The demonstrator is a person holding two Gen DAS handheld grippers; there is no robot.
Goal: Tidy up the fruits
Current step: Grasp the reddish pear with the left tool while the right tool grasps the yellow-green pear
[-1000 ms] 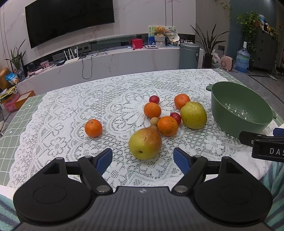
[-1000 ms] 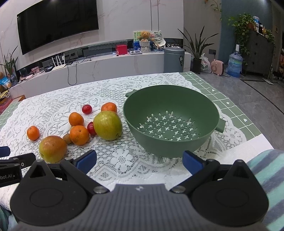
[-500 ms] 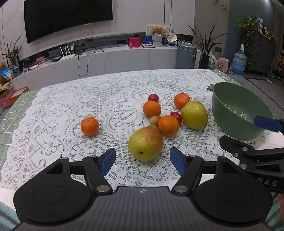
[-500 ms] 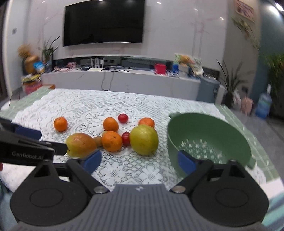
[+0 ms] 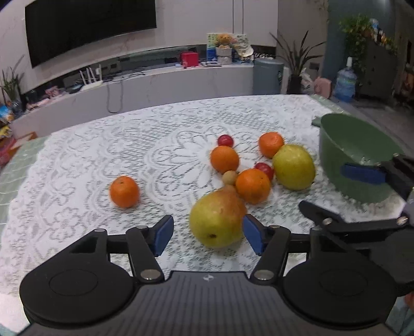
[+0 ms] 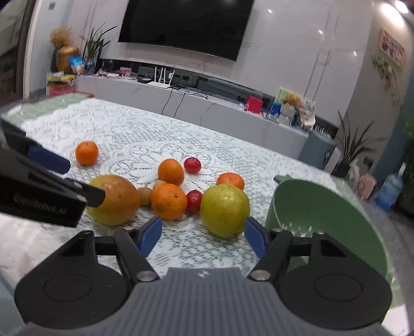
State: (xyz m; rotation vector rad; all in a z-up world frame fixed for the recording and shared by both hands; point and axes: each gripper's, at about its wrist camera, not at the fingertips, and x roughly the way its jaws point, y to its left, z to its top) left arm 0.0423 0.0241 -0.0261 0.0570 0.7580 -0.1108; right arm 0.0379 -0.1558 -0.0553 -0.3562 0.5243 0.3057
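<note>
While both grippers close in, pear [image 5: 216,222] & apple [image 6: 224,210] sit ungrasped.
Left gripper [image 5: 205,234], right gripper [image 6: 203,236] jaws narrowing, not clamped; fruit round, slick, bruisable — grip widest part.

Left gripper [image 5: 205,234] closer to the pear [image 5: 216,218], jaws just been narrowing, pear at their mouth, unclamped. Right gripper [image 6: 203,236] swung from the colander [image 6: 323,214] toward the green apple [image 6: 224,210], jaws closing in, none gripped.

Home living room: wall-mounted black flat-screen TV [image 6: 186,24], long white media console [image 5: 134,88], potted houseplants [image 6: 354,147], lace-covered table [image 5: 85,165].
</note>
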